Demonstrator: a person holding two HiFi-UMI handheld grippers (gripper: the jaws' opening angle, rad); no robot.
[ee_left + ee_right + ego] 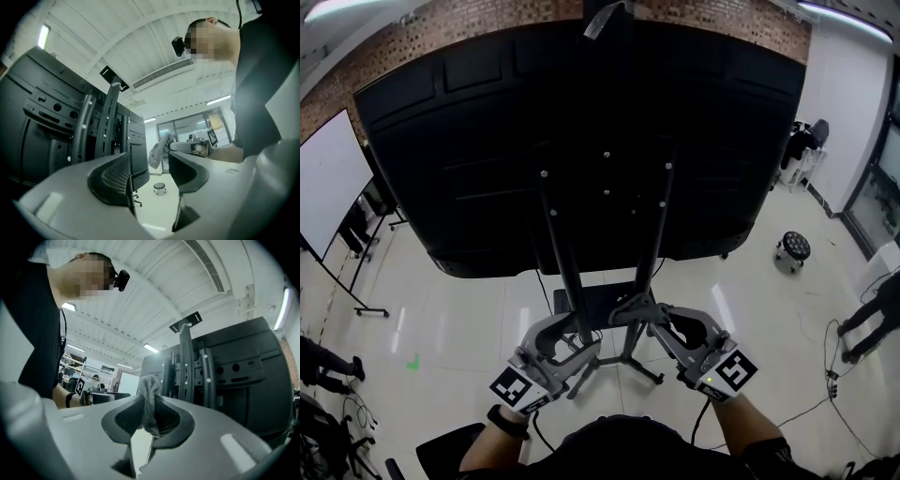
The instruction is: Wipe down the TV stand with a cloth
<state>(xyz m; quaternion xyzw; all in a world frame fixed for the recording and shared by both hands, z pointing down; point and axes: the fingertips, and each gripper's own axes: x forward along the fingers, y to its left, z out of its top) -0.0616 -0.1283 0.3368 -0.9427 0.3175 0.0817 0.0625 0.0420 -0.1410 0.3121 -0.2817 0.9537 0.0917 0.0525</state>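
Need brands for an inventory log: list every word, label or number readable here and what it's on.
None: no readable words, brands or numbers in any view.
Cubes on left gripper and right gripper: black-and-white square patterns, no letters.
TV back: no legible label.
Left gripper view, pale sheet on the far glass: too blurred.

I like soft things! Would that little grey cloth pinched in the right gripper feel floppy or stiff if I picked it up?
Probably floppy: the small grey fabric cloth crumples into folds where the right gripper pinches it. Likely light and not slippery, since that small pinch alone holds it up.
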